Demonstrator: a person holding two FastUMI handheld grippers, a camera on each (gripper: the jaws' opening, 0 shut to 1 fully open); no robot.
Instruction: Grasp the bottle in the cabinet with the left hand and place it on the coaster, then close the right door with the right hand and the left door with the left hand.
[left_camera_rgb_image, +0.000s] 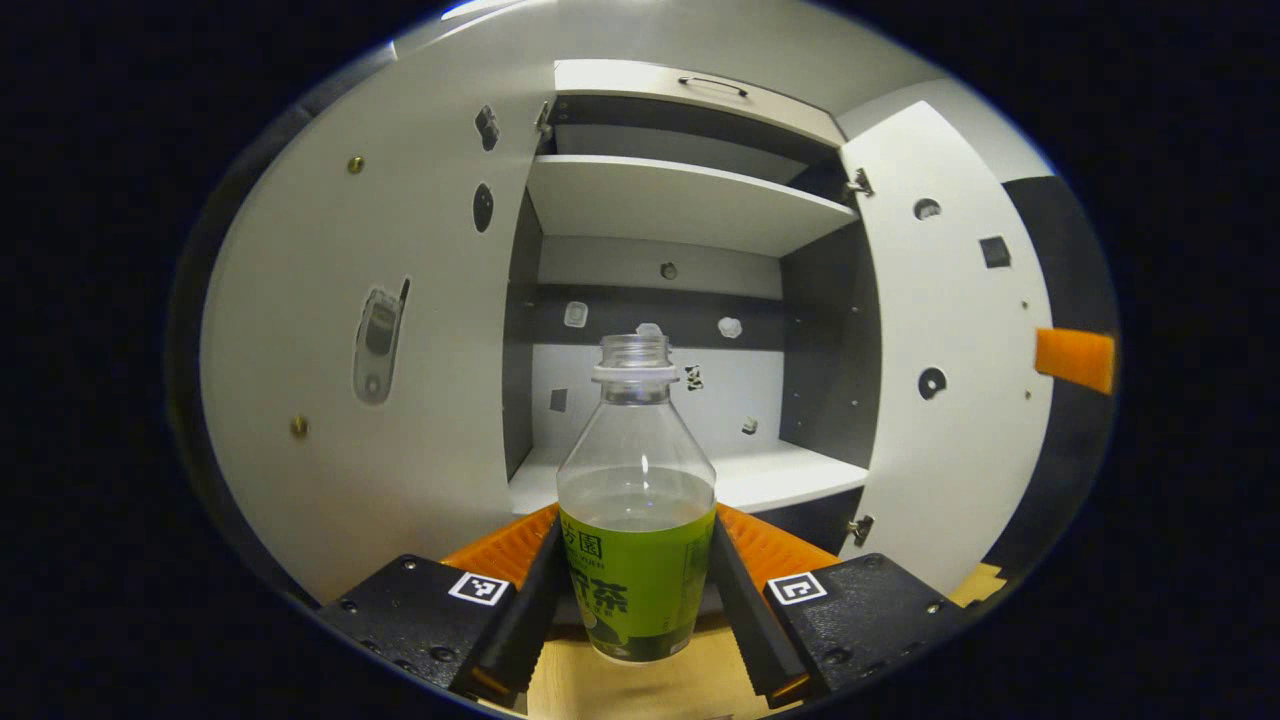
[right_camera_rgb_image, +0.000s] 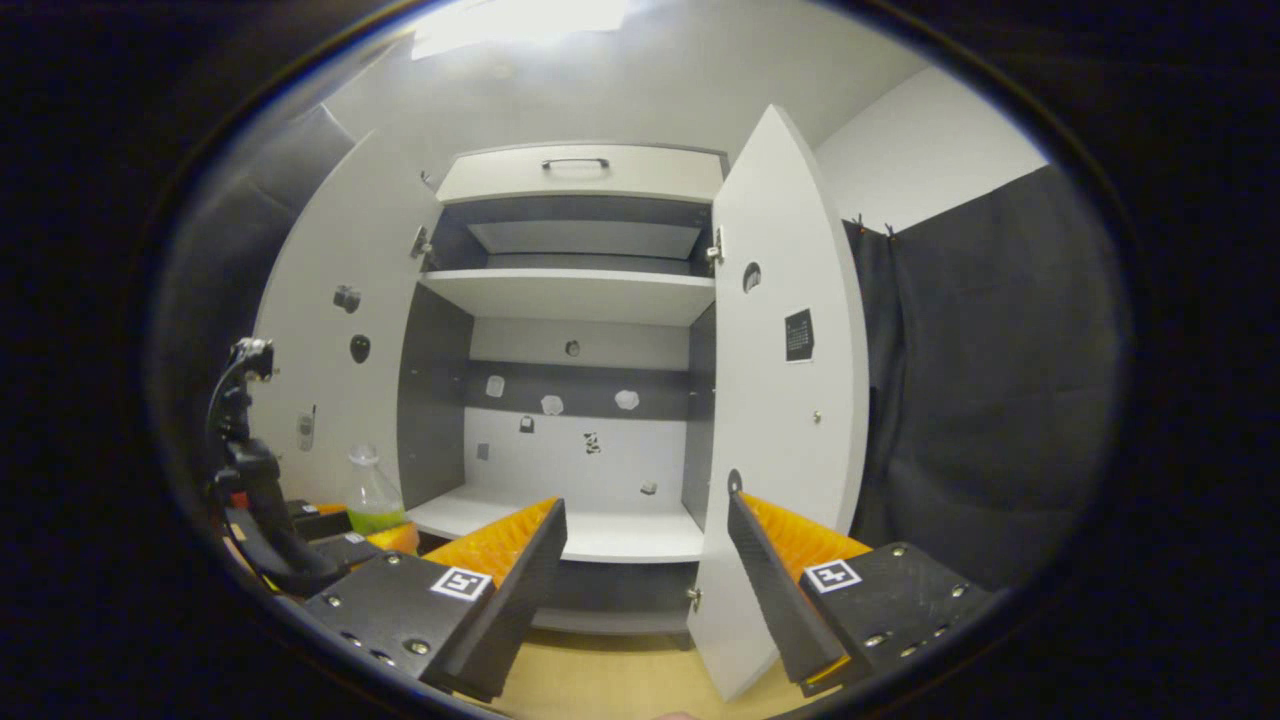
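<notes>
In the left gripper view, the left gripper (left_camera_rgb_image: 637, 590) is right at the bottom, and its jaws are closed onto the bottle (left_camera_rgb_image: 637, 520), one on each side of the green label. The bottle stands straight up. It has no cap, and there is some clear drink inside it. Under the bottle you can see the light wooden table (left_camera_rgb_image: 640, 690). I cannot tell if the bottle touches the table or is a bit above it.

Behind the bottle is the white cabinet (left_camera_rgb_image: 680, 200). The bottle is out in front of it, not on a shelf. The left door (left_camera_rgb_image: 380, 330) and the right door (left_camera_rgb_image: 950, 370) are both wide open. Little stickers and shapes are on the doors and on the back wall. At the top there is a drawer (left_camera_rgb_image: 700, 95) with a dark handle.

In the right gripper view, the right gripper (right_camera_rgb_image: 645, 580) is near the bottom with its jaws wide apart, and nothing is between them. It points at the open cabinet (right_camera_rgb_image: 580, 295). The edge of the right door (right_camera_rgb_image: 780, 400) is just in front of it. Off to the left you can see the left gripper (right_camera_rgb_image: 330, 545) with the bottle (right_camera_rgb_image: 372, 495) in it, beside the left door (right_camera_rgb_image: 340, 350). To the right hangs a black cloth wall (right_camera_rgb_image: 990, 400).
</notes>
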